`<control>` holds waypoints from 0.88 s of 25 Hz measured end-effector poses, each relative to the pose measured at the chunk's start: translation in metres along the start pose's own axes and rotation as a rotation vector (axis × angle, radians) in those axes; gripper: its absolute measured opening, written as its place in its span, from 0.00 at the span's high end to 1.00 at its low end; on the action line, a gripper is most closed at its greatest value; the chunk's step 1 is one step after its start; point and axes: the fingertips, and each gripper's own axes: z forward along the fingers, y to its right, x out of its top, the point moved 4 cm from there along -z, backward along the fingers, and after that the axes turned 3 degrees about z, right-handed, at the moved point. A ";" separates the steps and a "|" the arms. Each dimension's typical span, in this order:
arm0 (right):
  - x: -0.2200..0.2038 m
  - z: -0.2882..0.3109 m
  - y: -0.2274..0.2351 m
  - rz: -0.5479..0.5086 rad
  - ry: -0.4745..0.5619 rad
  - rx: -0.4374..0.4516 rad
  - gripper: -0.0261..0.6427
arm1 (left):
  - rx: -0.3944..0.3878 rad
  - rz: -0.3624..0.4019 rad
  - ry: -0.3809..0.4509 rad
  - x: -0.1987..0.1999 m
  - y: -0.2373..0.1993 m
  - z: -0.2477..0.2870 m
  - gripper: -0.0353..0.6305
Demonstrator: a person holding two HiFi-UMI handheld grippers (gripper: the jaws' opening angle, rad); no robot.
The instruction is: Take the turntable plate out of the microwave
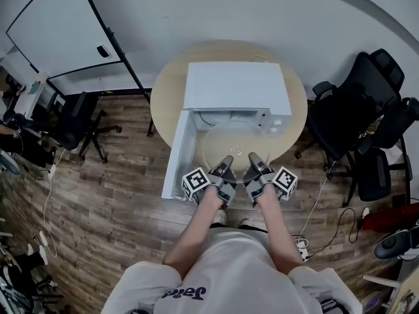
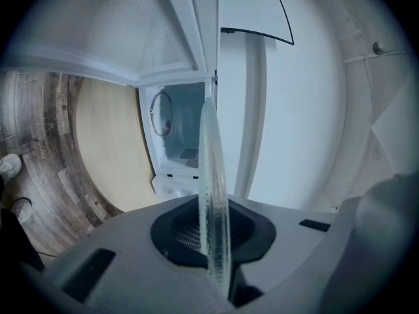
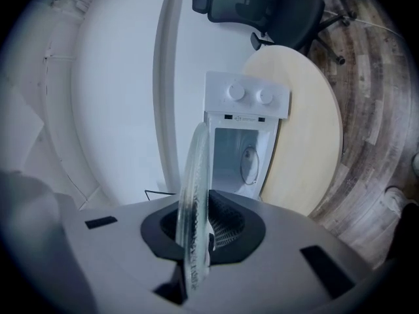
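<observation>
The clear glass turntable plate (image 1: 234,148) hangs level in front of the white microwave's (image 1: 236,87) open cavity, outside it and above the round table's near edge. My left gripper (image 1: 224,164) is shut on the plate's near-left rim and my right gripper (image 1: 254,162) is shut on its near-right rim. In the left gripper view the plate (image 2: 213,195) shows edge-on, running out of the left gripper (image 2: 214,244), with the microwave (image 2: 175,136) beyond. The right gripper view likewise has the plate (image 3: 195,201) edge-on in the right gripper (image 3: 196,241), facing the microwave (image 3: 245,133).
The microwave door (image 1: 177,156) stands swung open to the left. The microwave sits on a round wooden table (image 1: 163,100). Black office chairs (image 1: 357,103) stand at the right, another chair (image 1: 82,126) at the left. Cables and a power strip (image 1: 302,244) lie on the wood floor.
</observation>
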 end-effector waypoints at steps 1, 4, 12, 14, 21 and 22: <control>0.002 0.000 -0.008 0.000 -0.007 0.002 0.91 | 0.000 0.000 0.007 -0.001 0.008 0.001 0.90; 0.006 -0.001 -0.031 -0.010 -0.027 0.006 0.91 | -0.005 0.006 0.026 -0.003 0.030 0.003 0.90; 0.014 -0.004 -0.068 -0.006 -0.040 0.020 0.91 | 0.012 0.027 0.007 -0.004 0.072 0.010 0.90; 0.013 -0.002 -0.075 -0.017 -0.055 0.026 0.91 | 0.002 0.018 0.011 -0.001 0.077 0.008 0.90; 0.016 0.006 -0.087 -0.028 -0.078 0.072 0.91 | -0.014 0.032 0.036 0.004 0.091 0.012 0.90; 0.016 0.007 -0.089 -0.030 -0.078 0.078 0.91 | -0.018 0.034 0.035 0.005 0.093 0.013 0.90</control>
